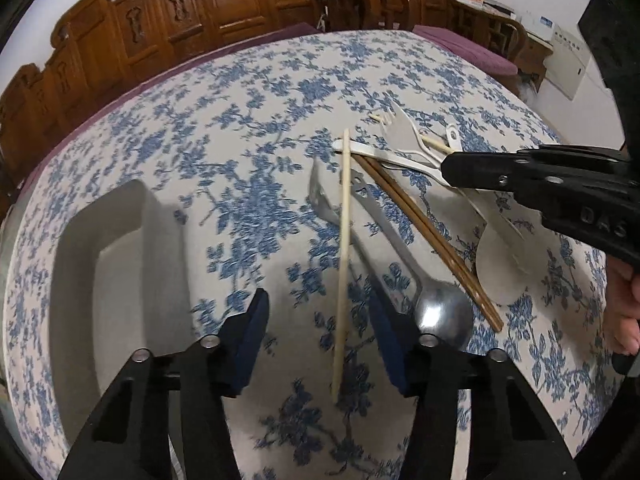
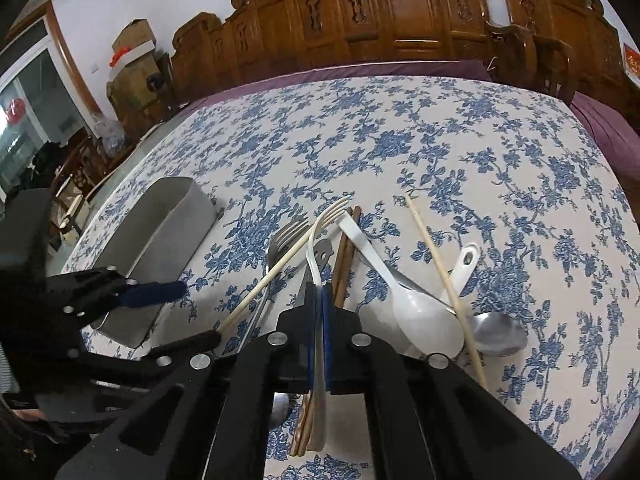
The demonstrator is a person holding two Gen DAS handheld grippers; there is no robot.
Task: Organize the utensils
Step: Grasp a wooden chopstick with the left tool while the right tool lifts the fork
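A pile of utensils lies on the blue-flowered tablecloth (image 1: 248,128). In the left wrist view my left gripper (image 1: 320,332) is open, its blue pads either side of a pale bamboo chopstick (image 1: 344,248); a steel spoon (image 1: 442,314), dark brown chopsticks (image 1: 432,244) and a white spoon (image 1: 502,268) lie just right. My right gripper (image 2: 319,300) is shut on the handle of a white fork (image 2: 316,248), tines pointing away. It also shows in the left wrist view (image 1: 450,170). A steel fork (image 2: 282,240), white spoon (image 2: 416,320), steel spoon (image 2: 500,334) and second bamboo chopstick (image 2: 444,284) lie around.
A grey rectangular utensil holder (image 2: 160,240) stands at the left of the pile; it also shows in the left wrist view (image 1: 112,264). Carved wooden chairs (image 2: 400,12) ring the far table edge. Purple underlay (image 2: 608,140) shows at the border.
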